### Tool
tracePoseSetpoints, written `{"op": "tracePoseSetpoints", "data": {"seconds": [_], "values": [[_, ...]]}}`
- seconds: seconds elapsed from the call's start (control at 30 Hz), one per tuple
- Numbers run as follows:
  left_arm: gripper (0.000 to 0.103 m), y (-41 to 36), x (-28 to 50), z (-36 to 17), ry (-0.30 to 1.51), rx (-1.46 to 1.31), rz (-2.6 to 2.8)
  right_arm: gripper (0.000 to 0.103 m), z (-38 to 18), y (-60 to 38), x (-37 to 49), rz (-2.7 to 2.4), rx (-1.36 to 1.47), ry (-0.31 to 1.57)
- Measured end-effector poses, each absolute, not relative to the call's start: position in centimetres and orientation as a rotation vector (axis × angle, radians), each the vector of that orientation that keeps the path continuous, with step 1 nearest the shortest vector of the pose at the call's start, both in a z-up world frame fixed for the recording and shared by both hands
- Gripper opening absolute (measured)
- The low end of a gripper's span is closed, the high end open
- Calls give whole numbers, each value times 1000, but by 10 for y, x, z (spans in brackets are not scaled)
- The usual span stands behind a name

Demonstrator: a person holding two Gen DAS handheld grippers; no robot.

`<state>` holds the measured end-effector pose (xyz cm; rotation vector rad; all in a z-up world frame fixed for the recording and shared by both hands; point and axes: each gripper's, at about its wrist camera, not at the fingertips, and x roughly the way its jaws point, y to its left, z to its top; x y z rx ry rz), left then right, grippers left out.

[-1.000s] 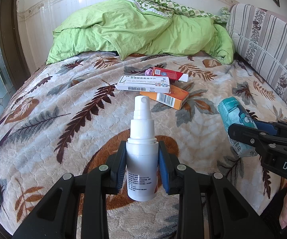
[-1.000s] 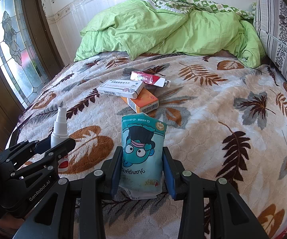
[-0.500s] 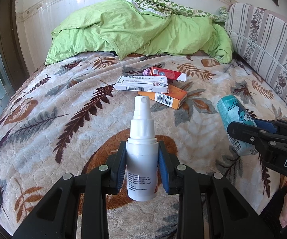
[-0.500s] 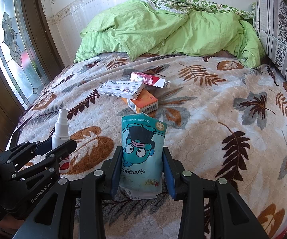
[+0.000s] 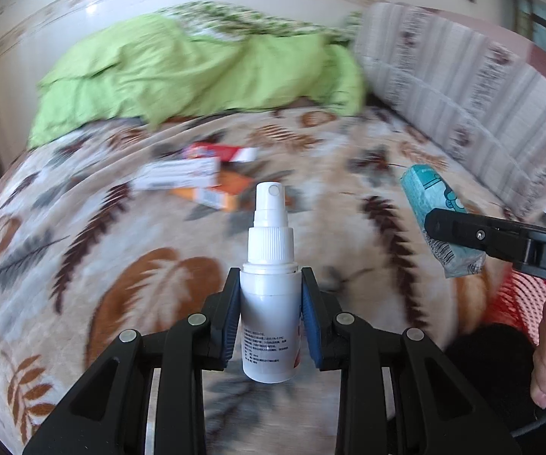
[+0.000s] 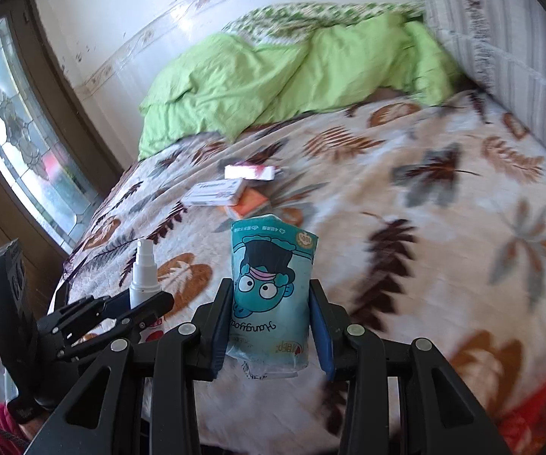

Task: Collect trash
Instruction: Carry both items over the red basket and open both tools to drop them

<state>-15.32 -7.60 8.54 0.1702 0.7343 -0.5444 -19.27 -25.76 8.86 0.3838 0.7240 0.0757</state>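
Observation:
My left gripper (image 5: 269, 303) is shut on a white spray bottle (image 5: 270, 284), held upright above the leaf-patterned bedspread (image 5: 102, 250). My right gripper (image 6: 271, 322) is shut on a teal cartoon pouch (image 6: 271, 292). The pouch also shows at the right of the left wrist view (image 5: 441, 220), and the bottle at the left of the right wrist view (image 6: 144, 269). A white box (image 6: 214, 193), an orange box (image 6: 248, 204) and a red-and-white box (image 6: 250, 171) lie together mid-bed, well beyond both grippers.
A crumpled green quilt (image 5: 197, 72) is piled at the head of the bed. A striped cushion (image 5: 462, 87) runs along the right side. A stained-glass window (image 6: 19, 144) is at the left. Something red and meshed (image 5: 519, 299) shows at the lower right.
Both grippers have pulled back from the bed and swung right, still holding the bottle and the pouch. The boxes look farther off and the view is blurred. A red meshed thing has come into view.

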Motion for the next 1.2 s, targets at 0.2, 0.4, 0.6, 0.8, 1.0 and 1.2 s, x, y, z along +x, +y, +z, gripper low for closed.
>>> {"op": "tracePoseSetpoints", "data": {"seconds": [0.2, 0.4, 0.6, 0.8, 1.0, 1.2], "values": [[29, -137, -185, 106, 759, 186, -755, 40, 101, -313, -266, -55, 395, 699], [29, -216, -230, 125, 763, 257, -989, 40, 107, -388, -342, -271, 428, 679], [29, -291, -259, 118, 914, 231, -1216, 41, 102, -451, -407, -457, 511, 664], [55, -348, -287, 99, 995, 295, -1293, 52, 81, -478, -440, -558, 574, 694], [56, -333, -269, 103, 966, 261, -1233, 53, 77, -486, -444, -567, 619, 687], [56, -281, -223, 108, 929, 207, -1064, 53, 79, -469, -405, -455, 610, 680]]}}
